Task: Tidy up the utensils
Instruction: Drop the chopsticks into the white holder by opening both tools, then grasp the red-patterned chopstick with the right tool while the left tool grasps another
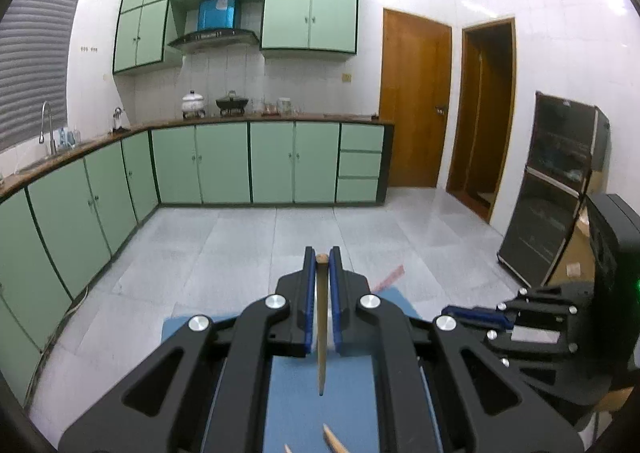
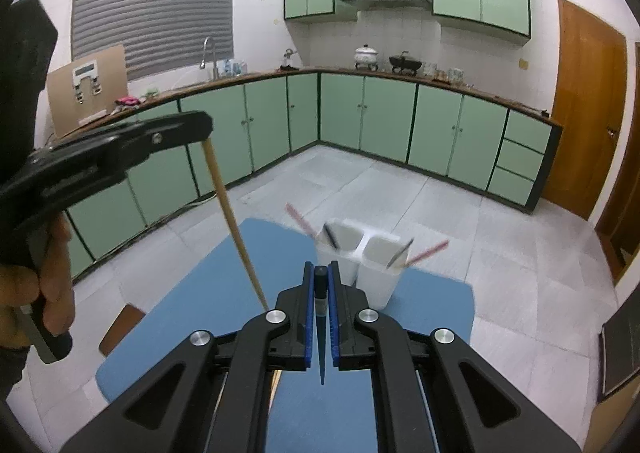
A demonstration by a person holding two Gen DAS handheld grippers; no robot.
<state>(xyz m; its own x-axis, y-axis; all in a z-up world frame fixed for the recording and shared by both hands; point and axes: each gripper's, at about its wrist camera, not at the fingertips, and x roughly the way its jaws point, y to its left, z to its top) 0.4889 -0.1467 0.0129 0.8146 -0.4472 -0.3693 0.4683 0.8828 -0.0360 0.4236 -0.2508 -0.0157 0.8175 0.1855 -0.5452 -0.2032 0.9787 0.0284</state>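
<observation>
Far left of the right wrist view: a hand [image 2: 52,285] wrapped around the black grip of the left gripper [image 2: 202,129], jaws clamped on the top end of a wooden chopstick [image 2: 236,229], stick slanting down and rightward over the left edge of the blue mat [image 2: 192,305], clear of the surface. Same grip from the left wrist view: left gripper [image 1: 322,259] pinched on the wooden chopstick [image 1: 321,325], tip hanging above the mat [image 1: 296,405], two more wooden tips [image 1: 332,439] poking in at the bottom edge.

Centre of the right wrist view: right gripper [image 2: 321,271] closed tight on a dark chopstick [image 2: 321,333], blunt end up between the blue pads, pointed end hanging down over the mat.

Just right of that, near the mat's far edge: a white two-compartment holder [image 2: 374,281], blurred. Left compartment holding a dark stick and a pink one [image 2: 298,219] leaning left; right compartment holding a dark stick and a pink one [image 2: 430,251] leaning right.
</observation>
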